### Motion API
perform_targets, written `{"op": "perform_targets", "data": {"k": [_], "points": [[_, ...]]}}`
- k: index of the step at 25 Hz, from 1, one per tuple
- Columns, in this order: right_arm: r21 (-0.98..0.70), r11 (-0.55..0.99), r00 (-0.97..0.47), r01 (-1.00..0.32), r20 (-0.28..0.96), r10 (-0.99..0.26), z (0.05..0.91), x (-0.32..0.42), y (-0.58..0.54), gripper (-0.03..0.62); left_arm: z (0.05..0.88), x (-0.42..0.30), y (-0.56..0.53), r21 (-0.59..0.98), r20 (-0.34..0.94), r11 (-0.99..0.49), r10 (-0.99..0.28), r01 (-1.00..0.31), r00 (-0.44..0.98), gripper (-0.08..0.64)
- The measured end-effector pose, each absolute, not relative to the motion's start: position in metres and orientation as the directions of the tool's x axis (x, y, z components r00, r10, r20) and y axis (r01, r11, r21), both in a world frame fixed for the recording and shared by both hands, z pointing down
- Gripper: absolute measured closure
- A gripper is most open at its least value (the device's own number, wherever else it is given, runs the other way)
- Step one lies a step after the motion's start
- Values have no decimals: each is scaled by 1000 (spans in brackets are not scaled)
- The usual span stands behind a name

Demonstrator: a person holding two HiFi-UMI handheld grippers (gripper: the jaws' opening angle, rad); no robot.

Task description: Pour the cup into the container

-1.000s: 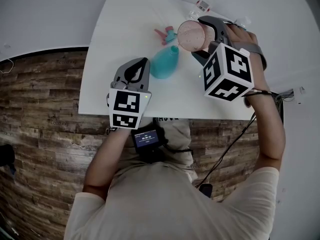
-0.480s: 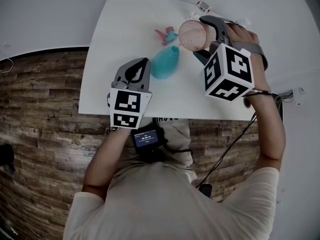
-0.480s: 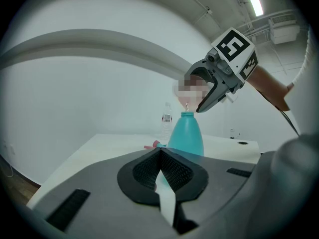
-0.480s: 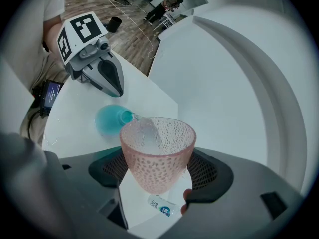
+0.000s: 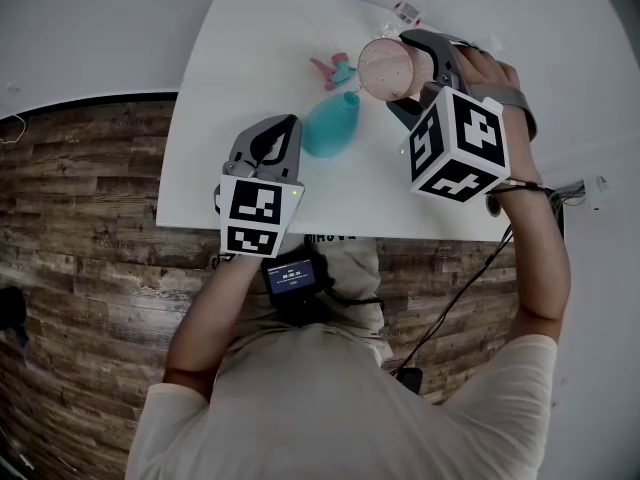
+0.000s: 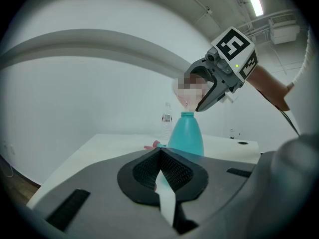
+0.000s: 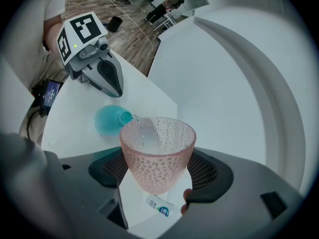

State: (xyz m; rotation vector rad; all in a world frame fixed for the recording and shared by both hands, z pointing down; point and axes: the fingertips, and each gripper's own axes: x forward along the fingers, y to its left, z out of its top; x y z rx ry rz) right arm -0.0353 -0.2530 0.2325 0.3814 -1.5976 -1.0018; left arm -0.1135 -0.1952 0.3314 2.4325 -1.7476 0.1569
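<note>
While my right gripper [image 7: 157, 169] tips the pink dimpled cup [image 7: 157, 153] over the teal bottle [image 7: 107, 119], a thin stream runs into its mouth.
Its jaws are clamped on the cup's lower wall, and the lip hangs just above the narrow neck of the bottle, which stands near the middle of the white table [image 5: 250, 48]. To pour well I should, I judge, raise the tilt slowly and hold the lip centred on that small opening, since any drift would spill. My left gripper [image 6: 162, 171] hovers near the bottle on the table's near side, jaws together and empty. The opaque teal wall hides the fill level, and I can't tell how much liquid remains in the cup.
</note>
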Motion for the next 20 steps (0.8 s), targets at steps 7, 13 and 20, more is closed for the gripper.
{"op": "perform_targets", "data": {"k": [7,13,20], "points": [[774,570,-291,274,632,-718,232,-36,-253,225,331,-113,-195,54,167,-315,-933,-948,320,551],[778,563,-295,278,627,-721,230,-36,-253,225,331,-114,-195,55,167,-315,-933,-948,320,550],[784,552,-295,284,619,-728,229,-35,-253,225,331,-113,-195,54,168,-315,-933,-948,320,551]]}}
